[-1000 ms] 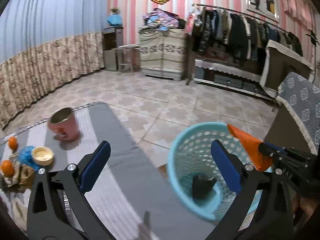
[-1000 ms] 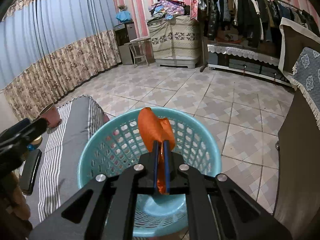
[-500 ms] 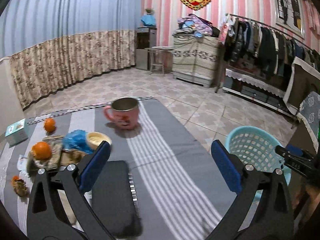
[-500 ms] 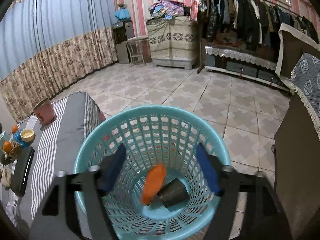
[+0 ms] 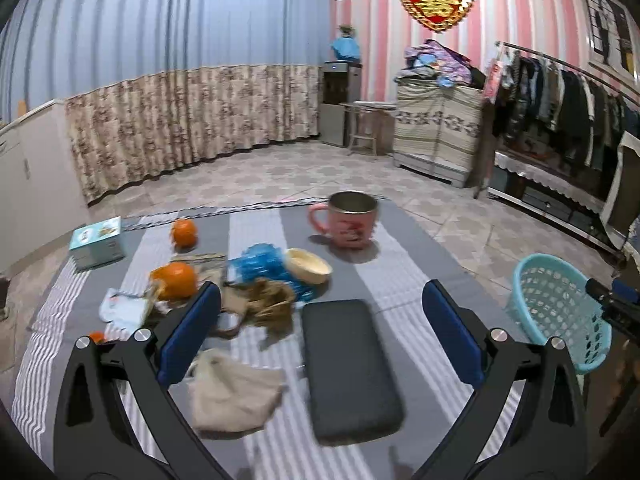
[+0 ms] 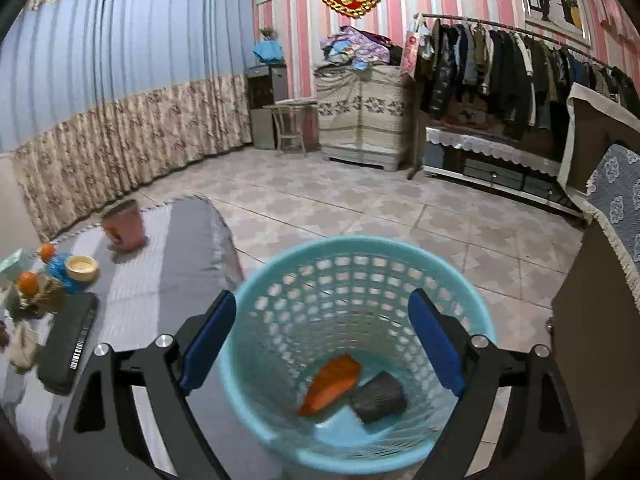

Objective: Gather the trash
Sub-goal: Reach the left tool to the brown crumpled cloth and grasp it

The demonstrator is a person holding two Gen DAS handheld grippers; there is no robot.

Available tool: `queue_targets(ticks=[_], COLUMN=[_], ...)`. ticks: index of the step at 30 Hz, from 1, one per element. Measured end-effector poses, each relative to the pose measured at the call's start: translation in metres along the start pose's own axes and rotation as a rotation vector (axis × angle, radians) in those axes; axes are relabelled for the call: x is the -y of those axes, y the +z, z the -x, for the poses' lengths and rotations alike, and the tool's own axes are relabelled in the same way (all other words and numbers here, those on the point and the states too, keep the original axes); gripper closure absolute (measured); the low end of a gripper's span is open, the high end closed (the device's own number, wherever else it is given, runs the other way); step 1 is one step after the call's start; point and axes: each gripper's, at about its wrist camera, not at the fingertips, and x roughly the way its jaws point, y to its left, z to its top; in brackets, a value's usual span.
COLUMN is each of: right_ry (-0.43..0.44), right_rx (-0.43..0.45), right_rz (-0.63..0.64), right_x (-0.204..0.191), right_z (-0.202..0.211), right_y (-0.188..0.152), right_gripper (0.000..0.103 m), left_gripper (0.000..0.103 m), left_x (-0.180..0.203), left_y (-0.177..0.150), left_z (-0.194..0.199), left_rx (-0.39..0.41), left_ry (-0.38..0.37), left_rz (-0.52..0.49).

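Only the right wrist view shows the orange wrapper (image 6: pixel 330 384) inside the perforated turquoise plastic basket (image 6: pixel 280 280), beneath the right gripper (image 6: pixel 320 344), whose empty jaws have just been opening; the left gripper (image 5: pixel 320 334), jaws wide and empty, hangs over the grey striped tablecloth (image 5: pixel 404 264).

Right claw (image 6: pixel 322 344) jaws just opened wide, empty — left claw (image 5: pixel 320 336) agape, empty.

On the striped grey cloth (image 5: pixel 404 264) sat two round oranges (image 5: pixel 175 279), one pink metal mug (image 5: pixel 352 220) at twelve o'clock, one dark flat case (image 5: pixel 348 364).
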Motion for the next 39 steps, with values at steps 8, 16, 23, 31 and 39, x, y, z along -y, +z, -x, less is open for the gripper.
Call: queue_targets(ticks=[8, 16, 23, 31, 39], right_ry=[0.067, 0.116, 0.147, 0.194, 0.227], right_rx=[0.055, 0.051, 0.02, -0.022, -0.049], right_rz=[0.045, 0.092, 0.143, 0.168, 0.215], right_x=[-0.043, -0.083, -0.116, -0.152, -0.182], right_z=[0.023, 0.034, 0.034, 0.026, 0.022], right_y=[0.002, -0.003, -0.019, -0.031, -0.035], right_gripper=[0.013, 0.013, 0.013, 0.013, 0.013], left_gripper=[0.006, 0.006, 0.006, 0.013, 0.051], left_x=[-0.059, -0.116, -0.156, -0.181, -0.185], left_y=[-0.011, -0.029, -0.057, -0.065, -0.069], left_z=[0.013, 0.02, 0.002, -0.026, -0.047], left_rx=[-0.002, -0.022, -0.09, -0.18, -0.271], left_ry=[0.085, 0.162, 0.203, 0.211, 0.198], left_rz=[0.046, 0.09, 0.118, 0.144, 0.121])
